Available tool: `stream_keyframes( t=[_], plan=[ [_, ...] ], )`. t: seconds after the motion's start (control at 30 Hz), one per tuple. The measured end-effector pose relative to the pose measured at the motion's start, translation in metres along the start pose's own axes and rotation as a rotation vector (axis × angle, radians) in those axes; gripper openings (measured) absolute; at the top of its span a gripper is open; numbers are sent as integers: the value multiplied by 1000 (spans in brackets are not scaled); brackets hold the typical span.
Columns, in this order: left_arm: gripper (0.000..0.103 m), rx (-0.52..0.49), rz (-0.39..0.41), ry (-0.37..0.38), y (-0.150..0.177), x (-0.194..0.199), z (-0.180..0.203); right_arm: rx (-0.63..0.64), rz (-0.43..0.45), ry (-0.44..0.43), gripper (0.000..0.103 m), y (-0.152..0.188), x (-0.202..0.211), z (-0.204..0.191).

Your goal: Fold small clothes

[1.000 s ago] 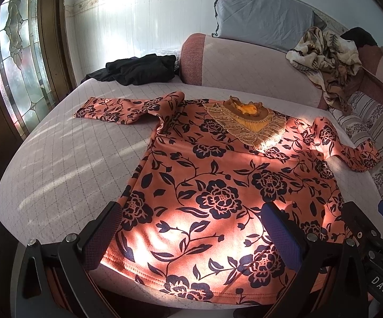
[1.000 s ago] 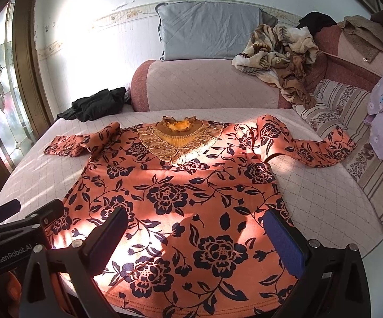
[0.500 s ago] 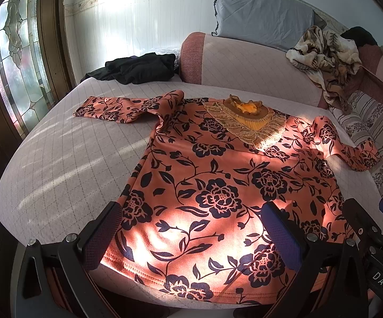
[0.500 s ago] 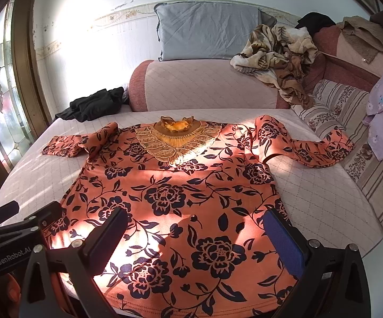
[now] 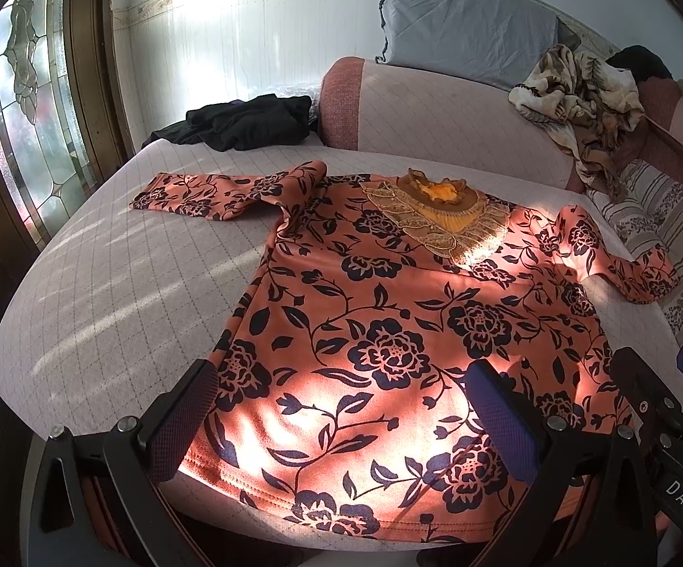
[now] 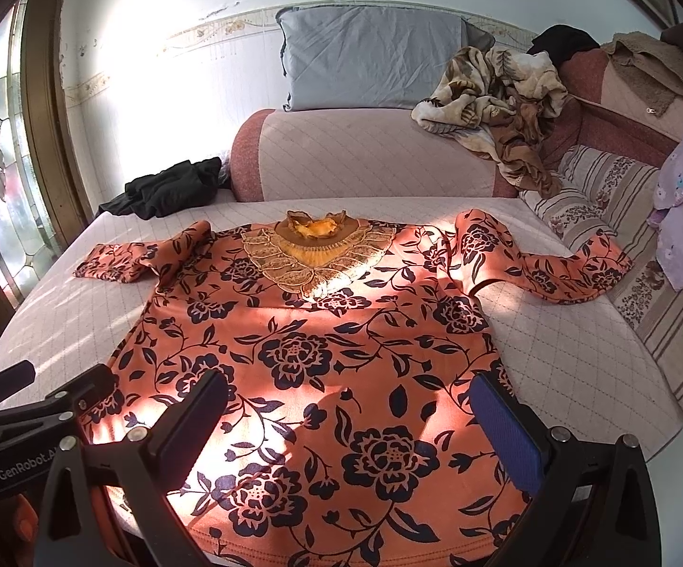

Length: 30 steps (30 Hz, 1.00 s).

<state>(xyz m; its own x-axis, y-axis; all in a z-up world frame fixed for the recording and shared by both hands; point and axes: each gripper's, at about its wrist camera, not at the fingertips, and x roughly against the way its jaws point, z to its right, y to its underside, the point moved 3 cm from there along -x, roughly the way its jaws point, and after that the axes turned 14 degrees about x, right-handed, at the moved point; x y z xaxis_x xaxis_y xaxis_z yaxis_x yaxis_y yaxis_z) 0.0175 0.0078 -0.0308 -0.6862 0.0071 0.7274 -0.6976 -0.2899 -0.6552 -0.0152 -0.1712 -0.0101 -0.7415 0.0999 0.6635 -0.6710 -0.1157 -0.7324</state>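
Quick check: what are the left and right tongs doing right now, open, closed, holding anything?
Left tongs: open, holding nothing, above the floral top's hem.
Right tongs: open, holding nothing, above the same hem.

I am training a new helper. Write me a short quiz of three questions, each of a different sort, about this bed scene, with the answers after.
1. True or false: the orange flowered top is already folded in half.
2. Multiple choice: the black clothes lie (A) on the top, (B) at the far corner of the bed near the window, (C) on the grey pillow.
3. Fill in: the jaws of the left gripper and the right gripper are both ____.

Key: 1 false, it lies flat with both sleeves spread; 2 B; 3 open.
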Motion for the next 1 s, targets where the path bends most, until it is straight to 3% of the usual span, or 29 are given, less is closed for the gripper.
stream_keyframes(
  t=[0.73,0.9,1.0],
  plan=[
    [103,-3,-18,6,0,-7,-1,1,-5,-4,103,0,-4,0],
    [103,87,-119,63,-3,-33,-29,-27,-13,-25,103,9,-12,19],
    [103,178,-151,50,-8,-52,-60,-144,9,-78,103,18,-19,60]
  ],
)
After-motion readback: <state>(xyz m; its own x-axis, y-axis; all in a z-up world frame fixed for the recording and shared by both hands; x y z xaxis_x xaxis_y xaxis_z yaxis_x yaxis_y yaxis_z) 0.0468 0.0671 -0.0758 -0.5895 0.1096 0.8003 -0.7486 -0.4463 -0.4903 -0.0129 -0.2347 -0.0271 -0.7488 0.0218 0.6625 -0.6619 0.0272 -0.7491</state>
